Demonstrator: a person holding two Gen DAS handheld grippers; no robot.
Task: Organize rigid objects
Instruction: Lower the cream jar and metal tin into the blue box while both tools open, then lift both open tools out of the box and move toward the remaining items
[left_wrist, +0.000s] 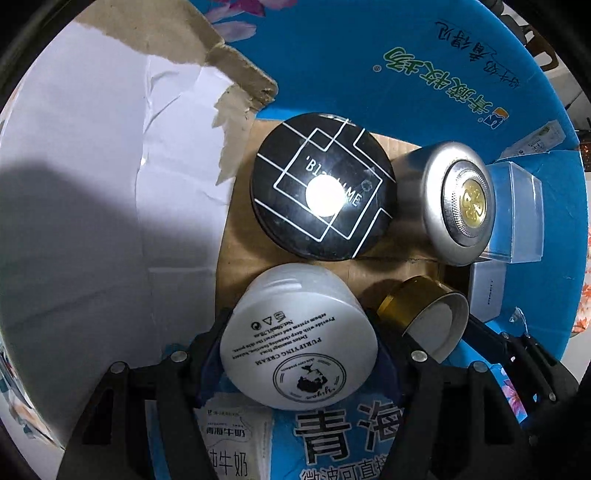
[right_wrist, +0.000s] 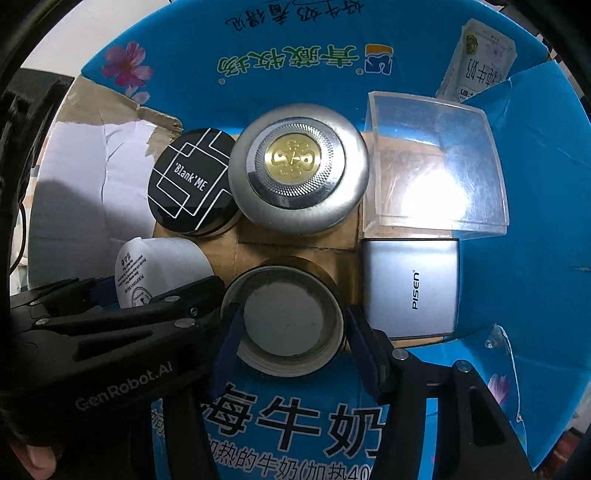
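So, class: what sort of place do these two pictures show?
Probably the inside of a blue milk carton box used as a home storage box: cardboard floor, cosmetic jars such as the white cream jar, and a PISEN power bank.

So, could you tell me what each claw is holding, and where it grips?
Left claw grips the white jar by its sides. Right claw straddles the gold lid at its rim; contact cannot be told.

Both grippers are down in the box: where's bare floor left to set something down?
Little. One cardboard strip runs between the silver tin and the gold lid; another lies left of the black compact, by the torn wall. The right side is packed: clear case, PISEN pack.
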